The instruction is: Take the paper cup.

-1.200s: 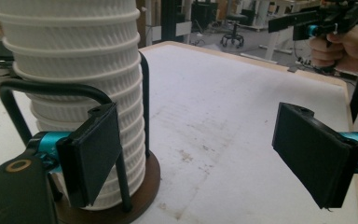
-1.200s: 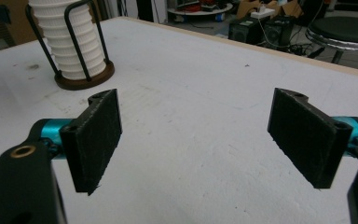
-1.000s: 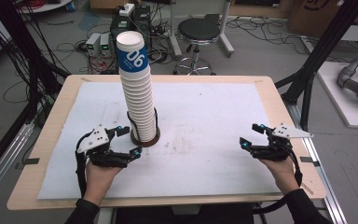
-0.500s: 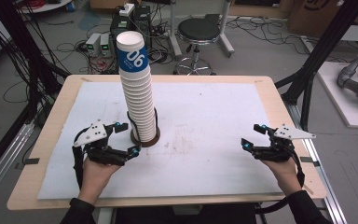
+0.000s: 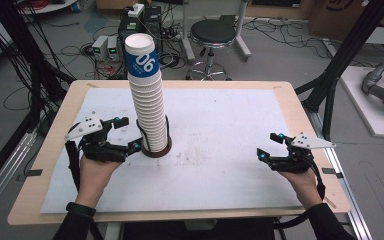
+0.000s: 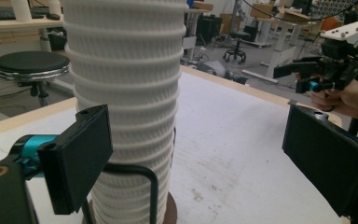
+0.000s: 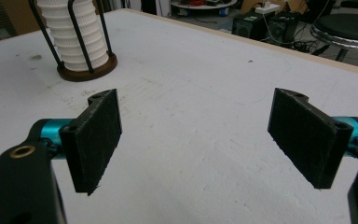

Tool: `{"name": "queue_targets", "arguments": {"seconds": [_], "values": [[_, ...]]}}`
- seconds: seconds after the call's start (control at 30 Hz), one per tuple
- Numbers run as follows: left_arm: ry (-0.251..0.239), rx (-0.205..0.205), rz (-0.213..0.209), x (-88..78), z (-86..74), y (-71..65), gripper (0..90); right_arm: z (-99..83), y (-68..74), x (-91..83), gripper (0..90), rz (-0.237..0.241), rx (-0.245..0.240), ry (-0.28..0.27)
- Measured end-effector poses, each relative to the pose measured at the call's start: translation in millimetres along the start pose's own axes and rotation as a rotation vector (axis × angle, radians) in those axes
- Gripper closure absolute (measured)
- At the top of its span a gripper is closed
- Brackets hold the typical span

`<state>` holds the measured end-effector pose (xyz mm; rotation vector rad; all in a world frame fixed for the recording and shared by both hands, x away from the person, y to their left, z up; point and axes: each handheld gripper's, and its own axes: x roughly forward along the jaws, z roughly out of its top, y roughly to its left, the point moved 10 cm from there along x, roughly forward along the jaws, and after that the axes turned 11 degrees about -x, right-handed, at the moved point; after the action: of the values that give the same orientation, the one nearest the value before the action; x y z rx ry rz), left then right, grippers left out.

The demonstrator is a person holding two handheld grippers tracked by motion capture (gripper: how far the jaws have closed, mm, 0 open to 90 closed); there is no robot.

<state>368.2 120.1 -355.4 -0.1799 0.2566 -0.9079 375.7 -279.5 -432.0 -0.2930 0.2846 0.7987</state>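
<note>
Since the earlier high-view pictures, the left gripper [image 5: 125, 134] has lifted off the white mat beside the cup stack, and its jaws have just been opening; they now stand wide apart with nothing pressed between them. In the left gripper view, one black pad [image 6: 81, 156] sits just in front of the lower ribbed cups, while the other pad [image 6: 328, 165] is well off to the side over bare mat, so the stack is beside the gap rather than inside it.

The right gripper [image 5: 270, 146] is unchanged from those pictures, low over the mat on the far side, jaws spread and empty, its pads [image 7: 95, 137] framing only the white surface.

The tall stack of white ribbed paper cups [image 5: 149, 107], topped by a cup with a blue band, stands upright in a black wire holder on a round dark-brown wooden base [image 5: 156, 150], near the middle-left of the white mat [image 5: 230, 125] covering the light wooden table [image 5: 45, 150].

Judging by this, the step in hand is the approach to take a cup from the stack. The next move calls for raising the left gripper toward the upper cups, centring one between the pads and closing gently, since the thin paper may crush and the tall column could tip.
</note>
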Motion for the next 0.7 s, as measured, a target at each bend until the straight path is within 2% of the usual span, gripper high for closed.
{"name": "queue_targets", "arguments": {"seconds": [0.13, 0.3, 0.47, 0.7], "values": [[-0.018, 0.019, 0.013, 1.5, 17.8, 1.5, 8.0, -0.7, -0.4, 0.7, 17.6, 0.0, -0.002, 0.004], [-0.059, 0.007, 0.012, 3.1, 39.8, 6.2, 7.4, -0.8, 0.0, 0.5, 17.6, 0.004, -0.004, 0.002], [-0.063, -0.006, 0.014, 8.9, 55.4, 9.5, 7.0, -2.0, 0.1, 1.0, 17.6, 0.011, 0.001, 0.004], [-0.066, 0.001, 0.034, 19.6, 74.1, 14.4, 6.9, -2.6, -0.5, 2.4, 17.6, 0.012, -0.001, 0.007]]}}
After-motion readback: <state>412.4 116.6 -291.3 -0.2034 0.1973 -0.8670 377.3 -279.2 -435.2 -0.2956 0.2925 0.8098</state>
